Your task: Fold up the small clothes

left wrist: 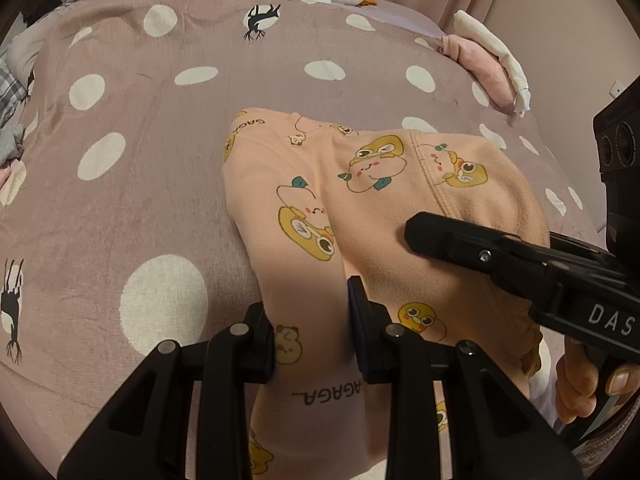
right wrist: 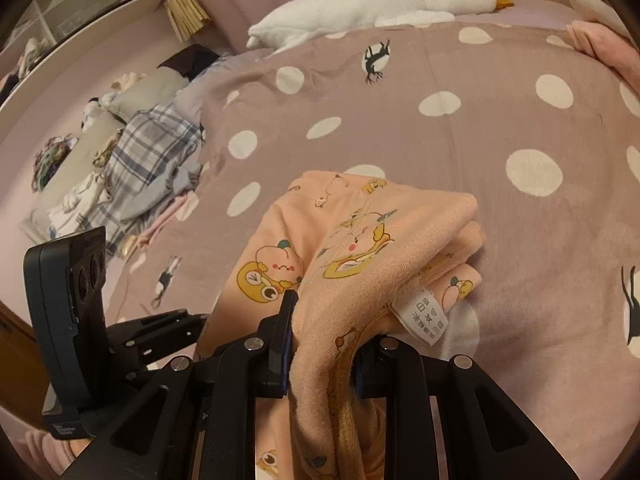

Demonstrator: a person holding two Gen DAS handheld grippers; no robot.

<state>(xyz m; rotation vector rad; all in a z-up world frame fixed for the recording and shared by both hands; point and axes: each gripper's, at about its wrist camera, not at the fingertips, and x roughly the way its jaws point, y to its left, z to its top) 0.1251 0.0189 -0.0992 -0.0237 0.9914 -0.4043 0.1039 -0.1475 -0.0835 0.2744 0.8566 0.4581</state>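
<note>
Peach cartoon-print garment (left wrist: 384, 200) is soft, light and floppy; both the left hand-held gripper (left wrist: 312, 332) and right hand-held gripper (right wrist: 324, 360) pinch its near bunched edges, best held at seams.

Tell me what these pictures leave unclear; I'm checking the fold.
- Left wrist view: the peach garment runs off the bottom edge; the left gripper covers part.
- Right wrist view: bunched cloth hides the right gripper's far finger.
- The care label: print too small.

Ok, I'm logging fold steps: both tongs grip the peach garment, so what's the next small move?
Probably lower both tongs together and lay the garment on the blanket: the near part hangs bunched in both grips, while the far end already rests there.
</note>
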